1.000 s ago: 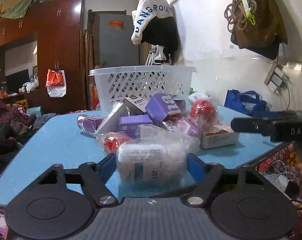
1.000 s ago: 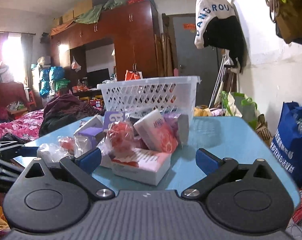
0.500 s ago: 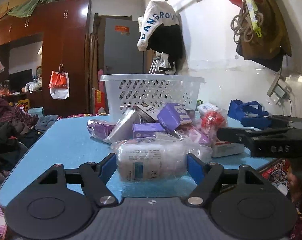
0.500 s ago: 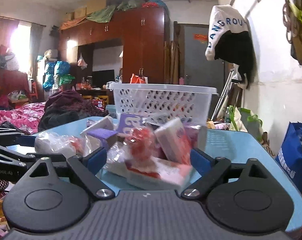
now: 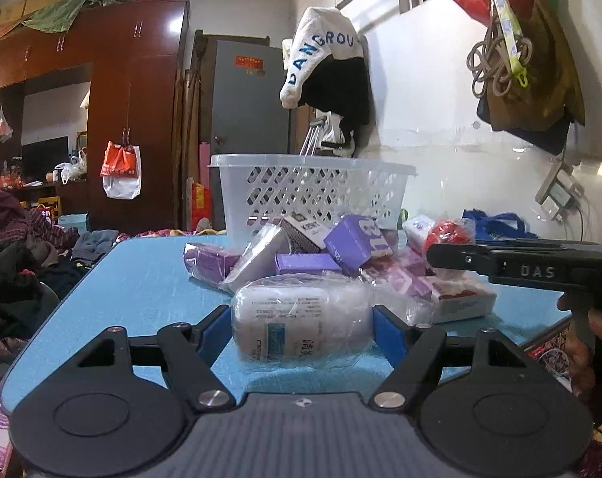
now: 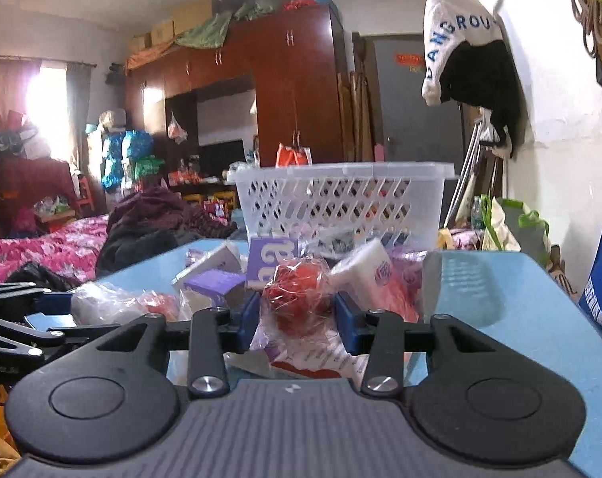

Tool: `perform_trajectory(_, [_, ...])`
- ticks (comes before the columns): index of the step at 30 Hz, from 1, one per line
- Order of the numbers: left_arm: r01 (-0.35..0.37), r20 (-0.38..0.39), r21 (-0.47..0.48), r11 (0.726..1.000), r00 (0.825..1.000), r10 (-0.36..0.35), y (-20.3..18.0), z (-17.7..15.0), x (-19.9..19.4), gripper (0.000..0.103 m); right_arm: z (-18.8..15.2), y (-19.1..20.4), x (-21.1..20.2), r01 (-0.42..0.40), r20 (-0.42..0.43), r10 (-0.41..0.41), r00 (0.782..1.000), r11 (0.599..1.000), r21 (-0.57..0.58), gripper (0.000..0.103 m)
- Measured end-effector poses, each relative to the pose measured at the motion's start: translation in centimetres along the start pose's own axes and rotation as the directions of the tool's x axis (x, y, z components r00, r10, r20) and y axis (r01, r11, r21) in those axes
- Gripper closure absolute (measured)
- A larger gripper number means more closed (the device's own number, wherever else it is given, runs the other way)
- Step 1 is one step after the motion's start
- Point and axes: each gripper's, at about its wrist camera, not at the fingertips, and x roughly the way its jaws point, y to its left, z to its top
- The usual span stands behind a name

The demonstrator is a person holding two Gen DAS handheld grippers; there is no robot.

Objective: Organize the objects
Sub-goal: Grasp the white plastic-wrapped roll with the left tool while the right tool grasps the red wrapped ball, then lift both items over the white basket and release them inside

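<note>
In the left wrist view, the left tool (image 5: 302, 328) sits low in the centre of the frame with its blue pads pressed against both ends of a white bottle wrapped in clear plastic (image 5: 301, 323), which lies on its side on the blue worktop (image 5: 141, 290). Behind it, in the middle of the frame, a heap of small packets rests on the worktop: a purple box (image 5: 354, 243) tilted on top, a flat purple box (image 5: 306, 263) below it, and a white carton with red print (image 5: 462, 298) at the right. A white perforated basket (image 5: 312, 195) stands just behind the heap. At the right edge of that frame the right tool shows side-on as a black bar. In the right wrist view, the right tool (image 6: 297, 320) is closed on a red ball in crinkled clear wrap (image 6: 297, 292) at the centre of the frame, both blue pads touching the wrap. The ball sits at the front of the same heap, with the basket (image 6: 340, 207) beyond it in the upper middle.
</note>
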Motion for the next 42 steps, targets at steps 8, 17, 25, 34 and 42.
perform_trajectory(8, [0.031, 0.047, -0.009, 0.999, 0.998, -0.030, -0.5, 2.0, 0.0, 0.025, 1.6, -0.9, -1.2, -0.037, 0.056, 0.037, 0.998, 0.999, -0.003, 0.058])
perform_trajectory(17, [0.046, 0.110, -0.027, 0.999, 0.993, -0.042, -0.2, 10.0, 5.2, 0.025, 7.7, -3.7, 2.4, -0.041, 0.104, 0.044, 0.994, 0.999, -0.032, 0.058])
perform_trajectory(25, [0.025, 0.045, -0.007, 1.000, 0.999, -0.025, -0.2, 18.3, 13.0, 0.025, 12.4, -6.3, 9.4, 0.050, 0.074, -0.042, 0.996, 0.994, -0.099, 0.058])
perform_trajectory(34, [-0.076, -0.019, 0.014, 0.997, 0.997, 0.077, -0.3, 18.6, 19.6, 0.019, 11.7, -7.0, 14.0, 0.080, -0.053, -0.086, 0.995, 0.990, -0.119, 0.048])
perform_trajectory(42, [-0.035, 0.053, -0.065, 0.997, 0.998, 0.038, 1.5, 16.9, 14.7, 0.000, 8.9, -5.2, 6.4, 0.100, 0.074, -0.093, 0.993, 0.989, -0.107, 0.000])
